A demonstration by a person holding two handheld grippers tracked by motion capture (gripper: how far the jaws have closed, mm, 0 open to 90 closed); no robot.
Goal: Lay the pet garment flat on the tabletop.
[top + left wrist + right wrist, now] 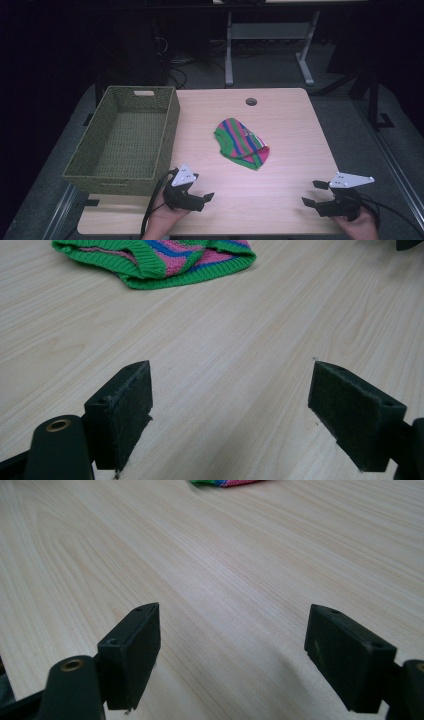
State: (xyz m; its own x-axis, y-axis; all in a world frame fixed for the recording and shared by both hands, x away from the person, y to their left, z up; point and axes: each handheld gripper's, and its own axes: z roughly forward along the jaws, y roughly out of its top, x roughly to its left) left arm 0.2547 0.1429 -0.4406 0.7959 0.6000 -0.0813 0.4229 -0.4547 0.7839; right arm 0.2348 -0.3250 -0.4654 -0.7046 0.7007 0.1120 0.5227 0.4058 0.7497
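2 grippers waited near the table's front edge, jaws wide and empty.

The left gripper and right gripper both gaped wide, holding nothing. Farther off, mid-table, lay the striped knit garment: likely soft and light, best pinched at its green ribbed hem, plain in the left gripper view. The high view alone showed the wicker basket at far left.

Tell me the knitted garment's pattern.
Green, pink and blue stripes on the knitted garment, with green ribbed edging; clearest in the left gripper view.

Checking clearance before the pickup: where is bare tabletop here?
Bare wood lies between the striped garment and both hand-held grippers, left and right, and along the table right of the garment. The basket crowds the left edge.
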